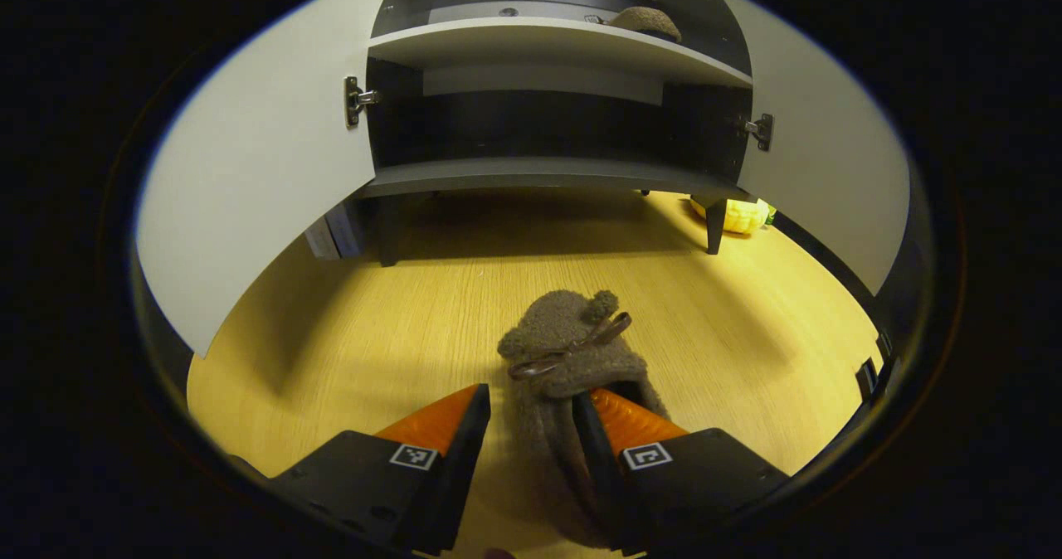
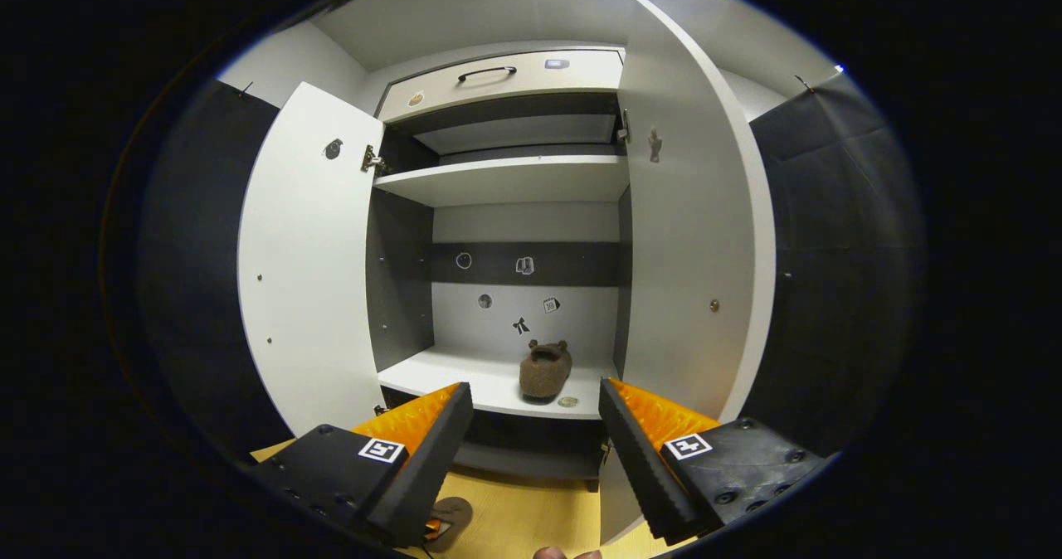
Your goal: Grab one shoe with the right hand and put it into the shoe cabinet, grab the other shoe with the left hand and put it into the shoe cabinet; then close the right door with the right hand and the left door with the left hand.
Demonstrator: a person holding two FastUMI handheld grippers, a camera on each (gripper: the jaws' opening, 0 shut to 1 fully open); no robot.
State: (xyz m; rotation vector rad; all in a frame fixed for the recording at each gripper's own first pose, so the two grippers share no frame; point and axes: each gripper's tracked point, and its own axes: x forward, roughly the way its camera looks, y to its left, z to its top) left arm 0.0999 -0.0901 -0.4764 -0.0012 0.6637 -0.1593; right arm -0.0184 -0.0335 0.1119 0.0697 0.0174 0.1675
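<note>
A brown fuzzy shoe (image 1: 564,347) with a bow lies on the wooden floor (image 1: 373,327), toe toward the shoe cabinet (image 1: 539,173). My left gripper (image 1: 531,405) is open and low over its heel. One finger sits inside the shoe's opening and the other just outside its side wall. The second fuzzy shoe (image 2: 545,368) stands on the cabinet's middle shelf (image 2: 465,376); the left gripper view shows that shoe (image 1: 647,21) up on the shelf. My right gripper (image 2: 535,401) hangs open and empty in front of that shelf. Both doors, left (image 2: 311,277) and right (image 2: 689,252), stand wide open.
A yellow object (image 1: 738,215) lies on the floor by the cabinet's right leg (image 1: 713,231). Flat boxes (image 1: 336,231) lean behind the left door. A drawer with a handle (image 2: 489,71) tops the cabinet. A flat brown thing (image 2: 452,513) lies on the floor below my right gripper.
</note>
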